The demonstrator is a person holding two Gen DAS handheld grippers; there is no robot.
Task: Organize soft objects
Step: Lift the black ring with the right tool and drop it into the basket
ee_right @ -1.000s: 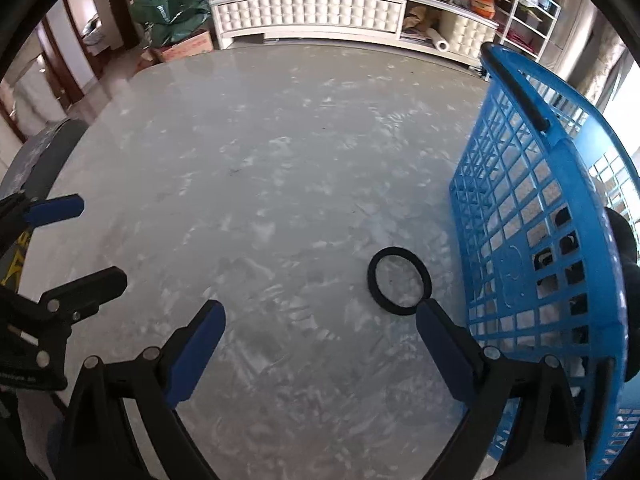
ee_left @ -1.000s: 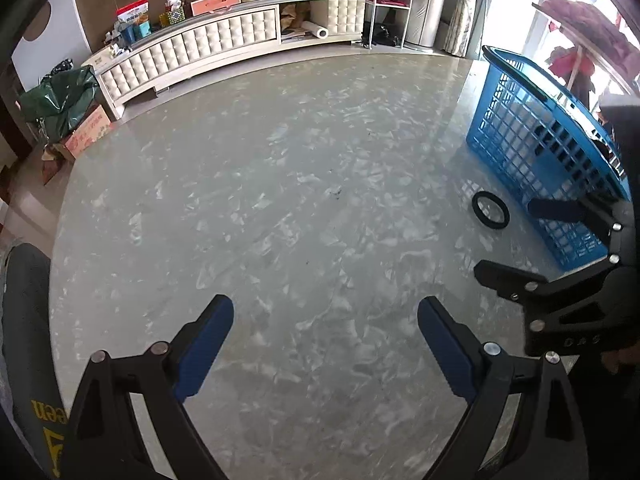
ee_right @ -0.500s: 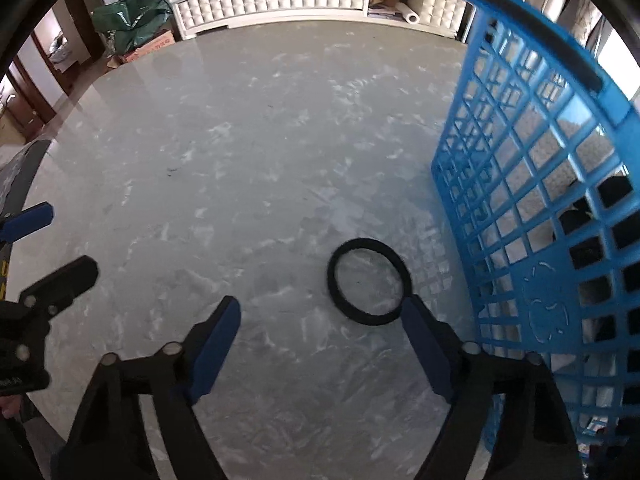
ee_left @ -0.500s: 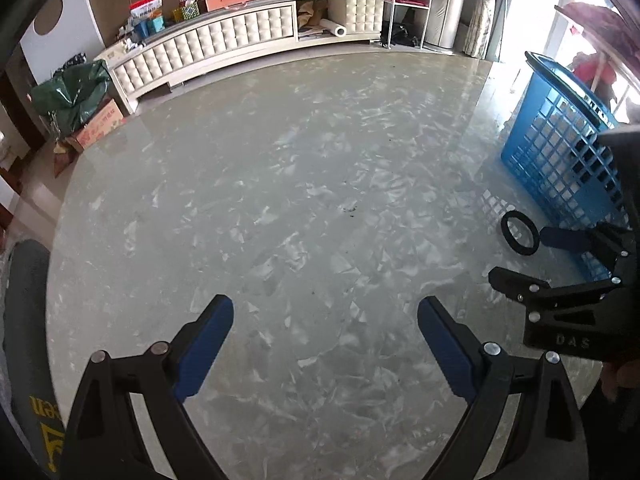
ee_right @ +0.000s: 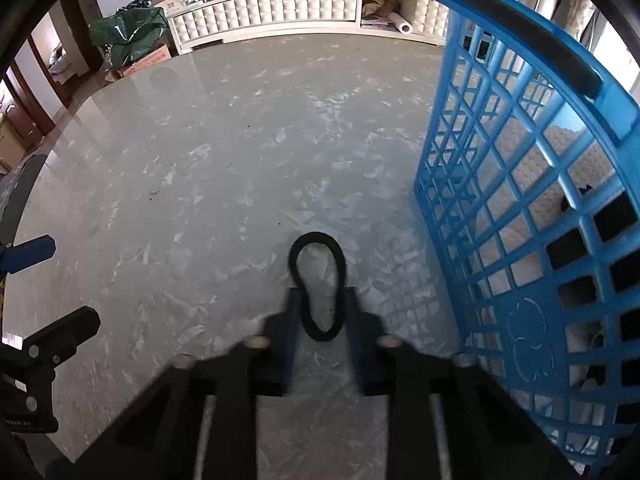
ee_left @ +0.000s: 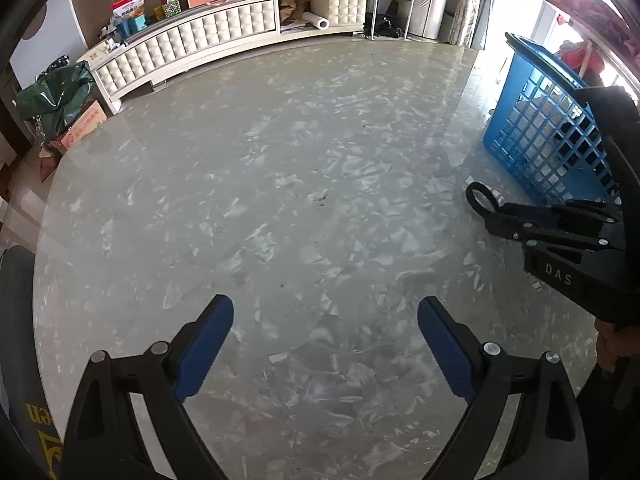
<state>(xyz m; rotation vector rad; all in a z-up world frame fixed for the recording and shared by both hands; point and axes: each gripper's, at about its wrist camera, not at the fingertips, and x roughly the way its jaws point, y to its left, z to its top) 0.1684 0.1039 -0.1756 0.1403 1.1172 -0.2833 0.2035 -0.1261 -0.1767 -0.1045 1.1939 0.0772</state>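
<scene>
A black elastic hair band [ee_right: 318,284] lies on the marble table, squeezed into an oval between the two fingers of my right gripper [ee_right: 320,312], which is shut on it. The band also shows in the left wrist view [ee_left: 478,200] at the right gripper's tips. A blue plastic basket [ee_right: 520,208] stands just right of the band, with white and black soft items inside; it also shows in the left wrist view [ee_left: 540,128]. My left gripper [ee_left: 324,332] is open and empty over the table's near side.
The round marble table [ee_left: 280,184] reaches to an edge at the far side. Beyond it are a long white cabinet [ee_left: 208,36] with clutter on top and a green bag [ee_left: 52,96] on the floor. The right gripper's body [ee_left: 568,240] is at the right.
My right gripper moved forward onto the hair band and shut on it, squeezing the round band into an oval. The left gripper shifted back to the left and stayed open.
</scene>
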